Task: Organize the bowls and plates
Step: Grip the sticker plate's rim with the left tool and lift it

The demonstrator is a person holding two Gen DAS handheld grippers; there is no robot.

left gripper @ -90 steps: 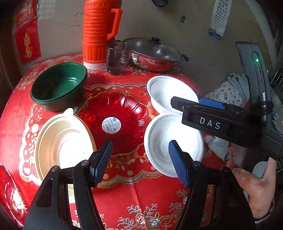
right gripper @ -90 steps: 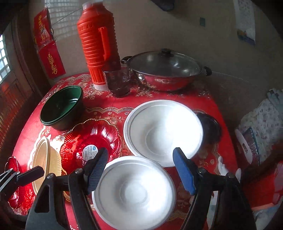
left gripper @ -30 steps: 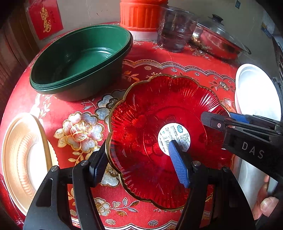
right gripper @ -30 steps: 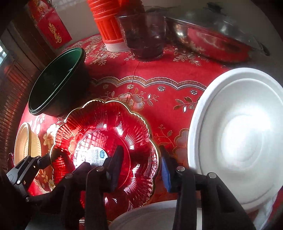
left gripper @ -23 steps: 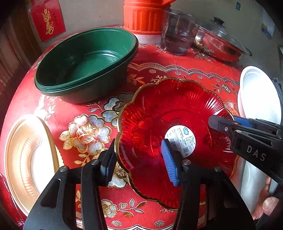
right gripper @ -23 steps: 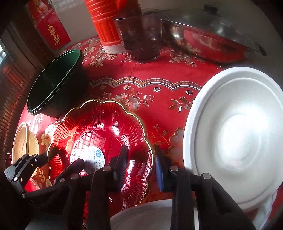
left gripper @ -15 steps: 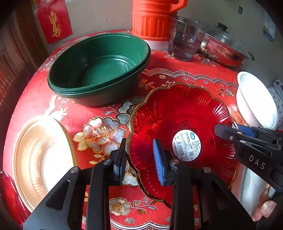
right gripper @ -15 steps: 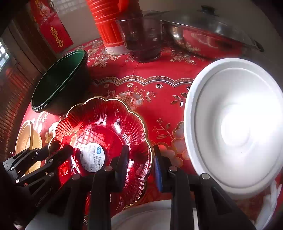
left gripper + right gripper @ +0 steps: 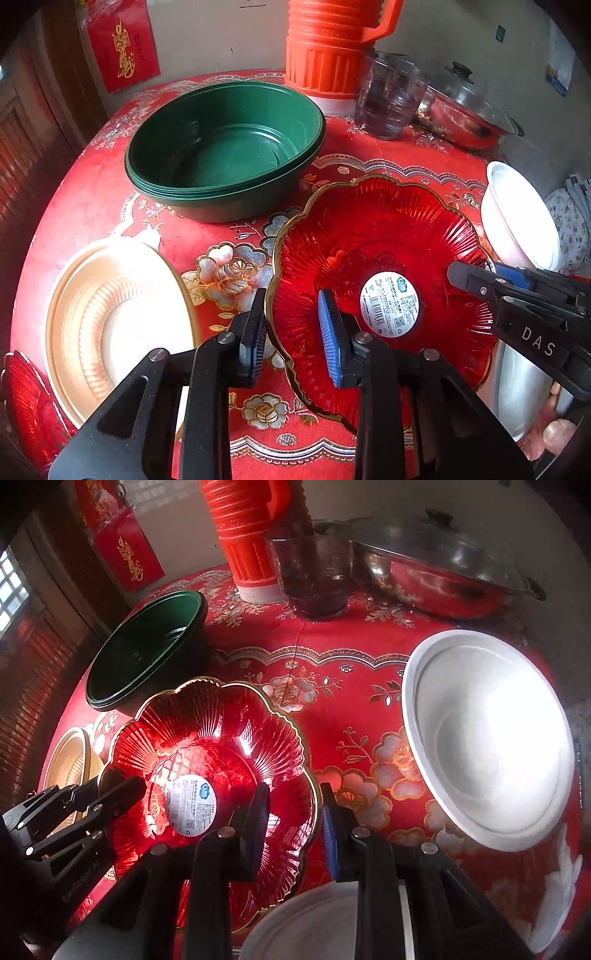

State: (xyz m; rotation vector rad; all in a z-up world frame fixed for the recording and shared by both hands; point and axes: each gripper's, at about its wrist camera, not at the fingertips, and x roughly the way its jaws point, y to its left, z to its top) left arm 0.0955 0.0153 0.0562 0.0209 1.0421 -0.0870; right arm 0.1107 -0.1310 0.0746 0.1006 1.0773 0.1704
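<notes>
A red scalloped glass plate (image 9: 388,243) with a white sticker is held off the table, tilted. My left gripper (image 9: 291,334) is shut on its left rim, one finger under and one inside. My right gripper (image 9: 295,819) is shut on the opposite rim of the same plate (image 9: 207,746); that gripper shows in the left wrist view (image 9: 476,278). A green bowl (image 9: 225,147) sits behind. A gold plate (image 9: 110,317) lies at left. A white bowl (image 9: 487,746) sits at right and another white bowl (image 9: 317,923) lies just below my right gripper.
An orange thermos (image 9: 328,48), a glass cup (image 9: 391,99) and a lidded steel pan (image 9: 465,110) stand at the back of the red-clothed table (image 9: 92,192). Another red plate (image 9: 22,398) pokes in at the left edge. The table drops off at right.
Both grippers closed in on the red plate's opposite rims and shut on them. The plate has since come up off the table and both views have pulled back a little.
</notes>
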